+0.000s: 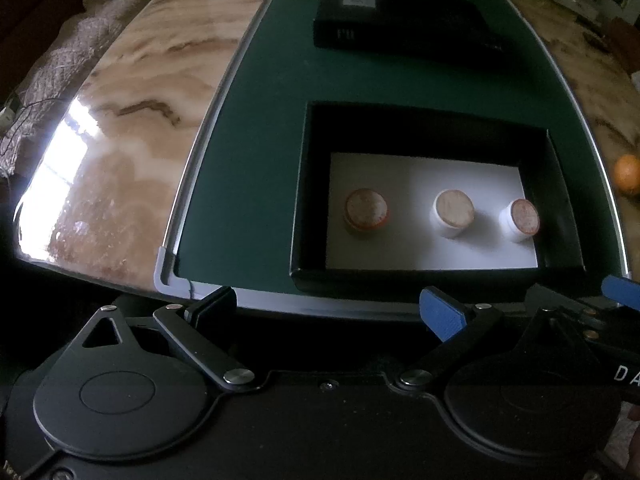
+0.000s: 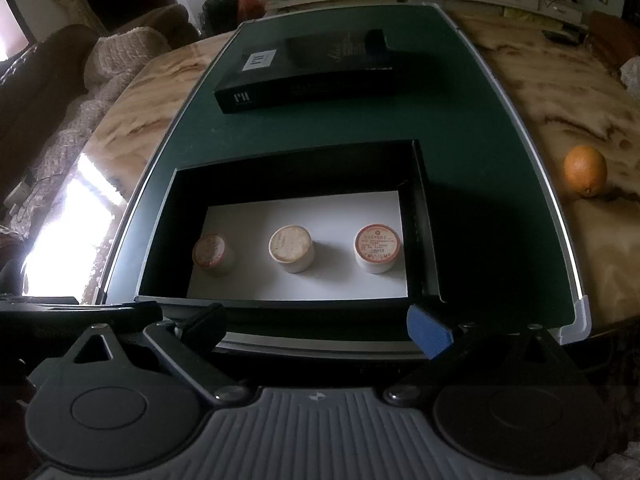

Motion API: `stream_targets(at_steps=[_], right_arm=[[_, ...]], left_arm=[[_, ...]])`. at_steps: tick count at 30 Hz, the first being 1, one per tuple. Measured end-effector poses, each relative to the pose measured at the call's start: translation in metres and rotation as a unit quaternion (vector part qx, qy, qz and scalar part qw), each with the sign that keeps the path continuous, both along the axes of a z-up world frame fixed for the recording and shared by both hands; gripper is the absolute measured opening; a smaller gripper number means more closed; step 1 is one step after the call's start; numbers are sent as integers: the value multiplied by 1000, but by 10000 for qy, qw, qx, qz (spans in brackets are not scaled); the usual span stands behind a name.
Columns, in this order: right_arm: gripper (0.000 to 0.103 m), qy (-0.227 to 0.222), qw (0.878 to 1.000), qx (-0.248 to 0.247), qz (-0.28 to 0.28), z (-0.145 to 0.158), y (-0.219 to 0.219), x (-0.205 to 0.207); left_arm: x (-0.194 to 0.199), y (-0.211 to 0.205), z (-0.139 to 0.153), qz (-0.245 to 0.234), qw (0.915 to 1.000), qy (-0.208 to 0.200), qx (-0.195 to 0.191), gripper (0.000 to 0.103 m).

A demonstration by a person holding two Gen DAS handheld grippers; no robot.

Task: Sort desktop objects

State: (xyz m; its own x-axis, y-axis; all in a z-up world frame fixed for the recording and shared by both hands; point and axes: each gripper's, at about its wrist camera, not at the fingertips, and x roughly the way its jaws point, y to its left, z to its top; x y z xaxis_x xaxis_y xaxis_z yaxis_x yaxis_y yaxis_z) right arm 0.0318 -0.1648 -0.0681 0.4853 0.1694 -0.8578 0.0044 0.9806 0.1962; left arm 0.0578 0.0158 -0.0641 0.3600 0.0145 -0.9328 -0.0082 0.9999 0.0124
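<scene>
Your left gripper (image 1: pixel 330 311) is held at the near edge of the green mat (image 1: pixel 256 168), jaws spread wide and holding nothing; one fingertip is black, the other blue. Your right gripper (image 2: pixel 320 330) is in the same condition: jaws wide, nothing between them, held at the mat's near edge.

The mat lies on a marble-patterned worktop (image 1: pixel 132 120). On it, directly ahead of both grippers, sits an open black box (image 2: pixel 168 216) with a white sheet lining its floor. Three small round jars stand upright in a row inside, well apart from one another: the left jar (image 2: pixel 213 255), the middle jar (image 2: pixel 291 248) and the right jar (image 2: pixel 377 247). The right jar's lid carries red print, too small to read.

Beyond the open box, a closed black box (image 2: pixel 304 76) with a white label lies flat on the mat. An orange (image 2: pixel 585 171) rests on the bare worktop, off the mat's right edge.
</scene>
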Motion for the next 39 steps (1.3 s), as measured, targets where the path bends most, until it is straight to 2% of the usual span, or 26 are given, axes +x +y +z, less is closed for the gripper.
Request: stream_targets(at_steps=[22,39], right_arm=[[99,290,9996,67,-7,-26,-3,10],[99,192,9993,306,28,-38,-13,25]], left_arm=[[11,-1,-22,-34,9997,237,4,100],[33,-1,-43,-61,9992,382,11,100]])
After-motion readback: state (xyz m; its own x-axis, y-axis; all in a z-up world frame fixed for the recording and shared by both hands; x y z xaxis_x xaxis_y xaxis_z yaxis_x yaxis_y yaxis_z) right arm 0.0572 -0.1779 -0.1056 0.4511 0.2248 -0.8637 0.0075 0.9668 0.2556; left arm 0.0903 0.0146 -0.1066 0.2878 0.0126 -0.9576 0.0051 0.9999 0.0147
